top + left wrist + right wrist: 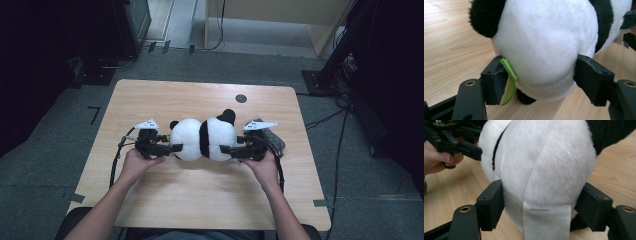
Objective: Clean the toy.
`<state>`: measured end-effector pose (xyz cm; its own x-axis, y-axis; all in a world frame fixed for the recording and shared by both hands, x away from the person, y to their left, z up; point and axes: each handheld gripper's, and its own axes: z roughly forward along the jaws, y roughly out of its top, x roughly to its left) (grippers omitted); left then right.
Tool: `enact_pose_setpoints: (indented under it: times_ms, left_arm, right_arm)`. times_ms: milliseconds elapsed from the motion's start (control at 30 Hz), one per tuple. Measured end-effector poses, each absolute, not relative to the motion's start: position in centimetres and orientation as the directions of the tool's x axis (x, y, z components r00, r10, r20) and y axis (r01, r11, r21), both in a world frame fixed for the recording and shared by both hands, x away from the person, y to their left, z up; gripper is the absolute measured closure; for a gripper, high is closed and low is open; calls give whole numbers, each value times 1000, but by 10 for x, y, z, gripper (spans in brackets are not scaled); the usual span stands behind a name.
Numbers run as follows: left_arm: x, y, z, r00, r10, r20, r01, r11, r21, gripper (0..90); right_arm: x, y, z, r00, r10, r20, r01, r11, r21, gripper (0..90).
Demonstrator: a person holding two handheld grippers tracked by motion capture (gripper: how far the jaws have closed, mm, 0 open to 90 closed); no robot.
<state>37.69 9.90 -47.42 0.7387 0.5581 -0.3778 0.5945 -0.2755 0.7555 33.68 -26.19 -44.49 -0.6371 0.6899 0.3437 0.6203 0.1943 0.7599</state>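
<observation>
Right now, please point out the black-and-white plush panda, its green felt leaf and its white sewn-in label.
black-and-white plush panda (200,137), high view, white body.
green felt leaf (509,75), left gripper view, upper part.
white sewn-in label (546,222), right gripper view, middle of the strip.

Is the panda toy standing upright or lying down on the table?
Lying down: the panda toy stretches sideways across the table, one end toward each gripper.

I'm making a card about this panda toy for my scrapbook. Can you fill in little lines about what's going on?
toy: plush panda, lying on its side
where: wooden table
left gripper: jaws pressed on the head end, beside a green felt leaf
right gripper: jaws pressed on the rear end, around a white sewn-in label
also on table: small dark round mark at the far edge
</observation>
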Motion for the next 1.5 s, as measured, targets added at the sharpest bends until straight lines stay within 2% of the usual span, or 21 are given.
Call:
enact_pose_setpoints:
  times_ms: [100, 333, 433, 633, 733, 900, 1200, 1500]
  left_arm:
    - [381, 101, -476, 725, 574, -381, 595, -243, 766, 280]
    - [386, 101, -478, 730, 599, -329, 554, -235, 799, 273]
    - [392, 102, -479, 728, 596, -338, 554, -222, 802, 263]
    - [396, 104, -475, 736, 583, -346, 555, -226, 800, 262]
    - [396, 106, -474, 734, 587, -342, 554, -225, 802, 262]
    - [392, 108, -468, 733, 596, -327, 546, -228, 806, 264]
    - [388, 106, -463, 744, 586, -320, 535, -237, 811, 263]
    - [389, 102, -467, 741, 594, -312, 533, -238, 812, 262]
  right_arm:
    - [341, -262, -450, -641, 694, 328, 587, 168, 792, 217]
    - [349, -258, -453, -654, 711, 257, 517, 172, 838, 201]
    - [353, -258, -456, -657, 717, 231, 480, 163, 862, 170]
    - [356, -259, -451, -662, 732, 160, 425, 191, 885, 172]
    - [352, -257, -444, -669, 735, 111, 402, 231, 886, 203]
    - [348, -256, -436, -657, 751, 64, 395, 271, 878, 230]
    - [351, -271, -435, -636, 765, 104, 433, 242, 868, 252]
    - [352, -296, -432, -580, 809, 96, 443, 214, 870, 256]
